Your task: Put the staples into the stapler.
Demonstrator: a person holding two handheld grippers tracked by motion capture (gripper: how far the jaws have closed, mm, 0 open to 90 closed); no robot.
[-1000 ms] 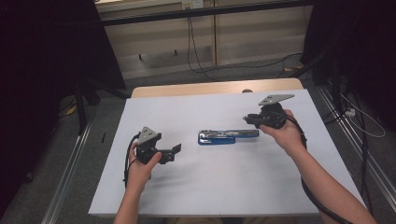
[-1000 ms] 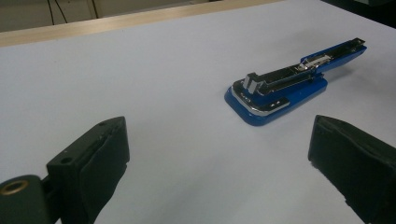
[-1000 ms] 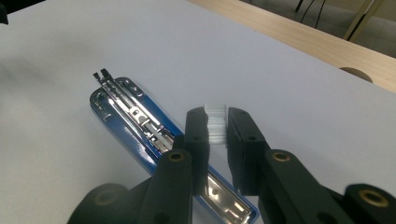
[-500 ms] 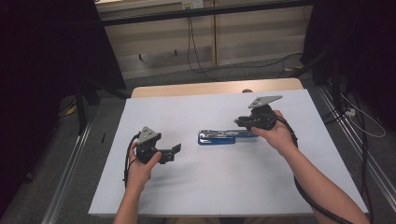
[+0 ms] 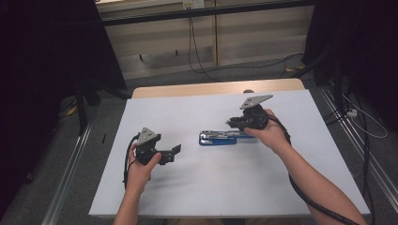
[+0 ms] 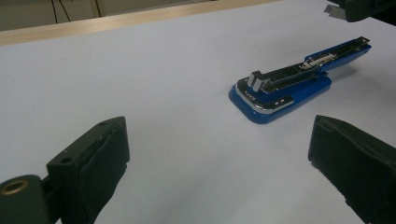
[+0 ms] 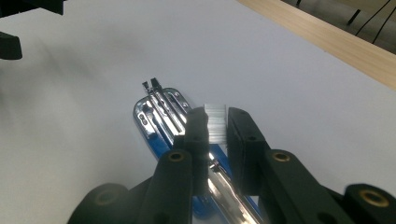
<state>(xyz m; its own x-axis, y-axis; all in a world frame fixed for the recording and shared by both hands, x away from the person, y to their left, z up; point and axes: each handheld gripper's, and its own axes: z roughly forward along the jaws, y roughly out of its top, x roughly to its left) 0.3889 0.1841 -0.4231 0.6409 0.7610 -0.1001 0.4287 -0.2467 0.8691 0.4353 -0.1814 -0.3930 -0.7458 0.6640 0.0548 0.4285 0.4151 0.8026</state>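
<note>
A blue stapler (image 5: 217, 138) lies swung open on the white table (image 5: 244, 187), its chrome staple channel facing up (image 6: 285, 88). My right gripper (image 5: 233, 123) hovers over the stapler's right end, shut on a short strip of staples (image 7: 215, 125) that sticks out between its pads. In the right gripper view the strip hangs just above the stapler's open channel (image 7: 159, 109). My left gripper (image 5: 174, 152) rests low on the table to the stapler's left, open and empty, with the stapler ahead of its spread jaws (image 6: 219, 144).
A wooden strip (image 5: 211, 89) borders the table's far edge. Metal rails (image 5: 70, 178) run along both sides of the table on the floor. Cables (image 5: 197, 51) trail over the floor behind. A black cable (image 5: 309, 197) hangs from my right gripper.
My right gripper with the staple strip has moved left and slightly down, from beyond the stapler's right end to over it. The left gripper and the stapler have stayed put.
</note>
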